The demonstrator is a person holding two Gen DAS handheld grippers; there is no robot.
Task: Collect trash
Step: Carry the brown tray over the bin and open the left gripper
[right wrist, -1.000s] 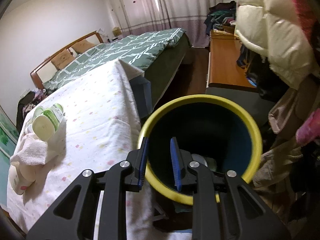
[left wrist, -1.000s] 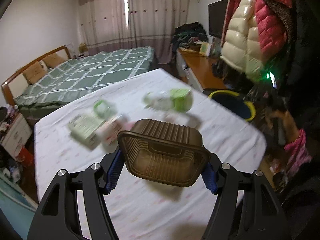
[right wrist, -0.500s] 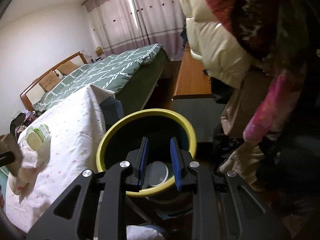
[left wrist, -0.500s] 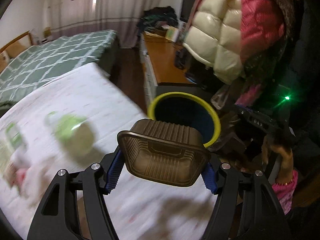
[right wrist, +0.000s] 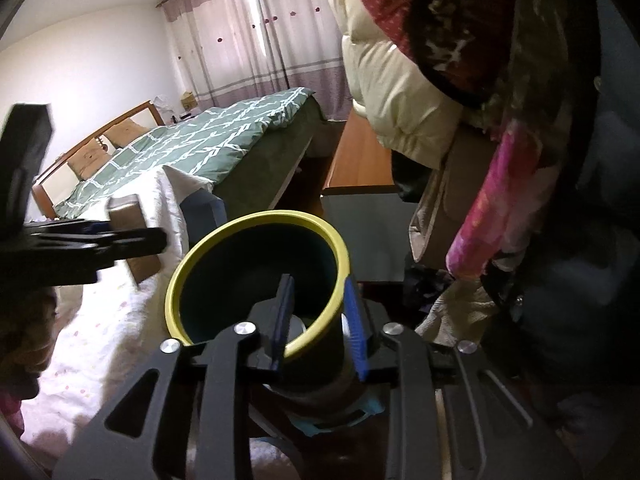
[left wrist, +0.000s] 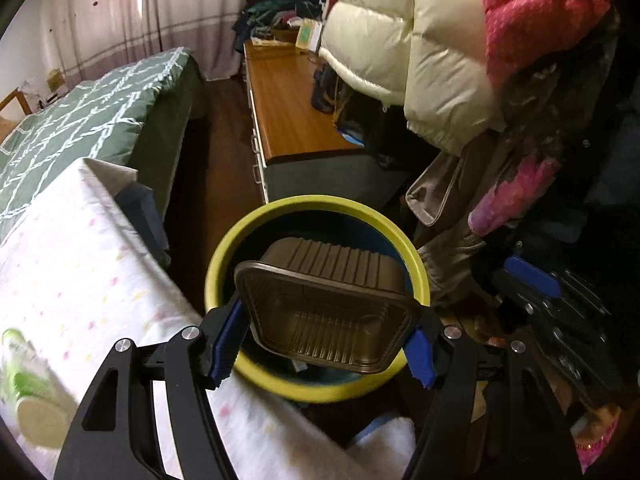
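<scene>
The bed [left wrist: 80, 120], with a green quilt in a white lattice pattern, lies at the far left; its near end is cut off by the surface [left wrist: 80, 272], which wears a white cloth with small pastel dots. Padded coats [left wrist: 400, 52], cream and red, hang at the upper right and hide what is behind them. The bin [left wrist: 256, 232] is round, dark blue inside with a yellow-green rim, and stands just right of the surface's edge; its base is hidden in both views. The tray [left wrist: 328, 316], brown ribbed plastic, rectangular with rounded corners, is clamped by its two short sides in the left claw [left wrist: 320, 350] and hangs tilted over the bin's mouth, covering most of the interior. A green-and-white bottle [left wrist: 24, 384] at the near left is blurred. The right claw [right wrist: 318, 324] points down at the bin's near rim, jaws opening, with the rim between the blue pads but not pinched.
</scene>
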